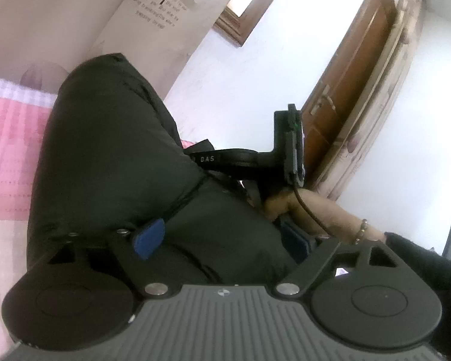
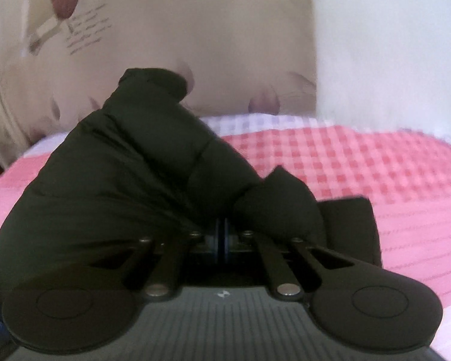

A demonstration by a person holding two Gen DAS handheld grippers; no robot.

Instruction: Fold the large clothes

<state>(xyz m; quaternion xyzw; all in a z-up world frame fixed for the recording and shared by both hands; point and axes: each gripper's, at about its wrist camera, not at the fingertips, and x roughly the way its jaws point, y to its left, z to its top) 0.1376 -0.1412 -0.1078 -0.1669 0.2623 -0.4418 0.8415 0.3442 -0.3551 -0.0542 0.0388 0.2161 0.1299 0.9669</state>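
While the right claw [image 2: 222, 234] pinches a bunched edge of the black padded coat [image 2: 129, 162] raised over the pink checked bed [image 2: 375, 165] and the left claw [image 1: 225, 237] stands spread against it, a fold seems underway, next needing that edge carried across and laid flat.

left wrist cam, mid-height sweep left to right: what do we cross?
Pink checked bedspread → black padded jacket → right gripper, seen from the side → brown wooden door → white wall.
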